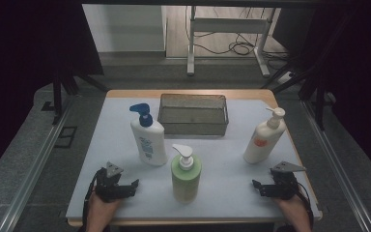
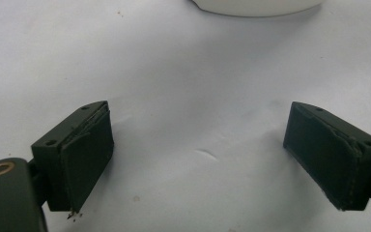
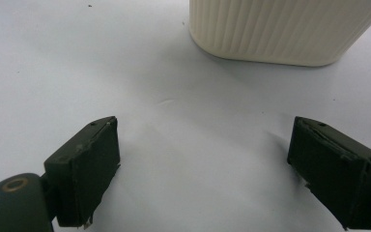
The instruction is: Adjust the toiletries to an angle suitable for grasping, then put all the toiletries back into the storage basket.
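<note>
**Resting both grippers wide apart at the near edge, three pump bottles standing untouched**

Holding the left gripper (image 1: 136, 184) low on the pale table cover (image 1: 222, 193), near the front left corner, jaws spread wide and nothing between them. Seen from the left gripper view (image 2: 198, 154): only bare white cover between the two black pads (image 2: 84, 159), with the rounded base of the white bottle with the blue pump (image 2: 256, 7) just entering at the top edge, well clear of the jaws.

Holding the right gripper (image 1: 255, 186) likewise low near the front right corner, jaws released and gripping nothing. Seen from the right gripper view (image 3: 203, 164): empty cover between the pads (image 3: 96, 169), and ahead of them, apart, the ribbed cream base of the cream bottle (image 3: 280, 29).

Standing upright on the cover from the high view: white bottle with the blue pump (image 1: 148, 137) left of centre, beyond the left gripper; green bottle (image 1: 186, 176) with a white pump at the front middle, between the two grippers and touching neither; cream bottle (image 1: 264, 137), with an orange label, on the right, beyond the right gripper. Sitting at the far middle of the table, behind all three bottles: a wire basket (image 1: 193, 126), rectangular, nothing visible inside.

Entering from the bottom edge: the person's left hand (image 1: 101, 210) and right hand (image 1: 292, 209), each wrapped around its gripper.
</note>
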